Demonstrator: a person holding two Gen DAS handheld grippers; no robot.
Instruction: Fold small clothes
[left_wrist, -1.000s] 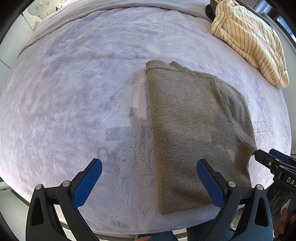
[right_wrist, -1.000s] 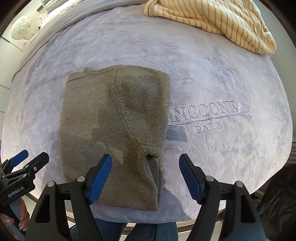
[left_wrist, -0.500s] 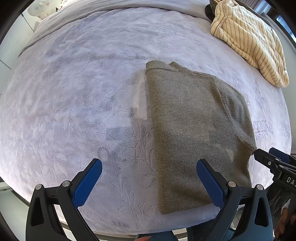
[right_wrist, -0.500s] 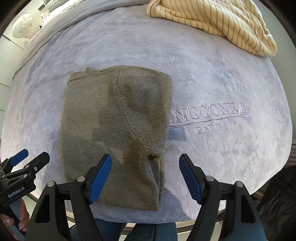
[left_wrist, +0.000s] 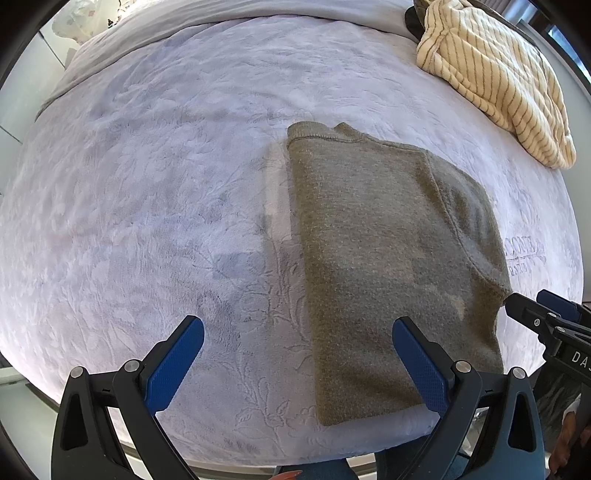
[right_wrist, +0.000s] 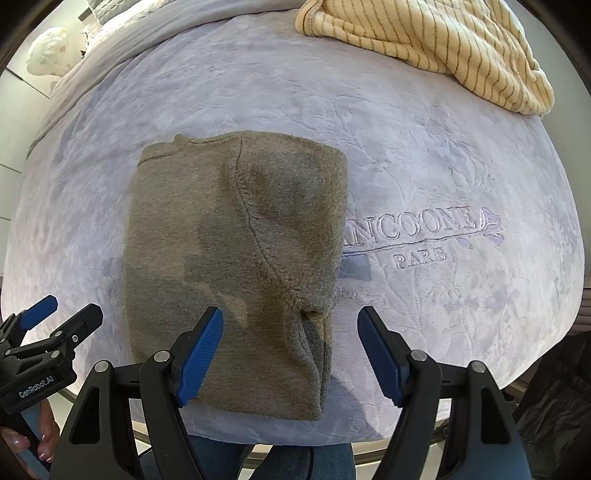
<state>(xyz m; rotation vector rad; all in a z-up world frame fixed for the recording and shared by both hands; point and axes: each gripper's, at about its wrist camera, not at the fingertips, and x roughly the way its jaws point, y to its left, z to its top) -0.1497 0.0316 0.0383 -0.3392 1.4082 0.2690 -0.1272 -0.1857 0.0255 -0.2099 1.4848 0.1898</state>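
An olive-grey knit garment (left_wrist: 388, 258) lies folded into a long rectangle on the lavender blanket, its near end at the blanket's front edge. It also shows in the right wrist view (right_wrist: 236, 258), with a sleeve folded over its right side. My left gripper (left_wrist: 295, 347) is open and empty, hovering over the garment's near left edge. My right gripper (right_wrist: 290, 332) is open and empty, over the garment's near right corner. Each gripper shows at the edge of the other's view.
A cream striped garment (left_wrist: 495, 77) lies crumpled at the far right of the blanket, also in the right wrist view (right_wrist: 424, 40). The blanket (right_wrist: 443, 166) bears embroidered lettering right of the olive garment. The bed's front edge runs just below both grippers.
Almost nothing has moved. The right wrist view has shifted very slightly closer to the garment. Both grippers stay open.
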